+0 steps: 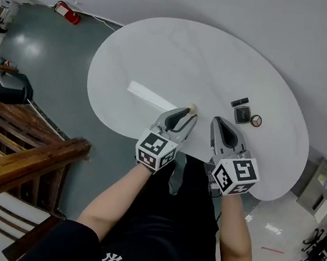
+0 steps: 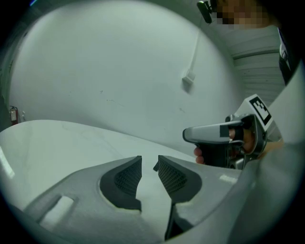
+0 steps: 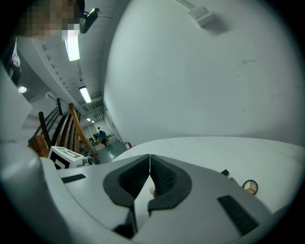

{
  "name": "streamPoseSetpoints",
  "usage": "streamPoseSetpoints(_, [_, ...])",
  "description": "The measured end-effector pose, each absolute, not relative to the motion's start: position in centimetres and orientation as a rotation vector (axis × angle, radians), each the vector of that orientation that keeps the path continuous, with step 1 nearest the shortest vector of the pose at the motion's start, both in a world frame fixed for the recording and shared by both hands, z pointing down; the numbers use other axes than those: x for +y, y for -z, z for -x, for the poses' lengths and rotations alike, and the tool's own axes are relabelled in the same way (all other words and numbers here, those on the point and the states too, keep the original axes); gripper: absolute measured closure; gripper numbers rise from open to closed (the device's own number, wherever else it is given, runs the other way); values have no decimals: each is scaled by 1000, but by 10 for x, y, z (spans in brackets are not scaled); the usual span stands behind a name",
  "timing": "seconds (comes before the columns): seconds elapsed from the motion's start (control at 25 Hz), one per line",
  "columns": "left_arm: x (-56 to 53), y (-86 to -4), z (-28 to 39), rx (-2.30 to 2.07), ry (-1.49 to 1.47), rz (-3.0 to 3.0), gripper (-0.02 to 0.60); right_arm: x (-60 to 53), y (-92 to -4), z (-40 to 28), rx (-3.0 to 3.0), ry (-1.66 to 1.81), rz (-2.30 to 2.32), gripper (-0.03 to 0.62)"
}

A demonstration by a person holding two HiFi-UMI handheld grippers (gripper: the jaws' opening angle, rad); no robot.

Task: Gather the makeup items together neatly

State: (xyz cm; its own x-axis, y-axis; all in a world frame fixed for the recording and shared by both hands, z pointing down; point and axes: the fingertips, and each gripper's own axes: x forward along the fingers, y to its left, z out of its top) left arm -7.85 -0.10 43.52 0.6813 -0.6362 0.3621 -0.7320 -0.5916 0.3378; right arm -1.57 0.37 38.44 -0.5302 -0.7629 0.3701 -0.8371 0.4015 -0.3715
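Observation:
On the right part of the white oval table [image 1: 161, 50] lie three makeup items close together: a black stick [image 1: 240, 101], a dark square compact [image 1: 243, 115] and a round eyeshadow pan [image 1: 256, 120]. The pan [image 3: 249, 187] also shows in the right gripper view. A small beige rounded item [image 1: 193, 109] sits at the tip of my left gripper [image 1: 186, 113]. That gripper's jaws [image 2: 148, 163] stand open with only bare table between them. My right gripper [image 1: 220, 123] is shut and empty [image 3: 149, 158], a short way left of the compact. The beige item [image 3: 152, 191] peeks through below its pads.
Both grippers hover over the table's near edge [image 1: 196, 156], above the person's lap. Grey floor lies to the left, with a wooden stair railing [image 1: 23, 166] and a red fire extinguisher [image 1: 67, 12]. A bright streak of light [image 1: 150, 96] lies on the tabletop.

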Motion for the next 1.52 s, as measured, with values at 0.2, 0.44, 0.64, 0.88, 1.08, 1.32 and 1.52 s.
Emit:
streamPoseSetpoints(0.2, [4, -406, 58, -957, -230, -2468, 522, 6, -374, -5, -2481, -735, -1486, 580])
streamPoseSetpoints(0.44, [5, -392, 19, -896, -227, -2525, 552, 5, -373, -35, -2428, -695, -1548, 580])
streamPoseSetpoints(0.64, [1, -393, -9, -869, -246, -2557, 572, 8, -384, -52, -2399, -713, -1573, 580])
streamPoseSetpoints(0.88, [-2, -404, -38, -839, -305, -2583, 574, 9, -400, -78, -2360, -735, -1620, 580])
streamPoseSetpoints(1.08, [-2, -421, -63, -813, -313, -2557, 574, 11, -420, -106, -2308, -760, -1650, 576])
streamPoseSetpoints(1.32, [-1, -447, -92, -777, -367, -2557, 574, 9, -451, -142, -2224, -733, -1640, 533])
streamPoseSetpoints(1.52, [-1, -464, -105, -776, -392, -2525, 574, 6, -487, -169, -2137, -635, -1552, 474])
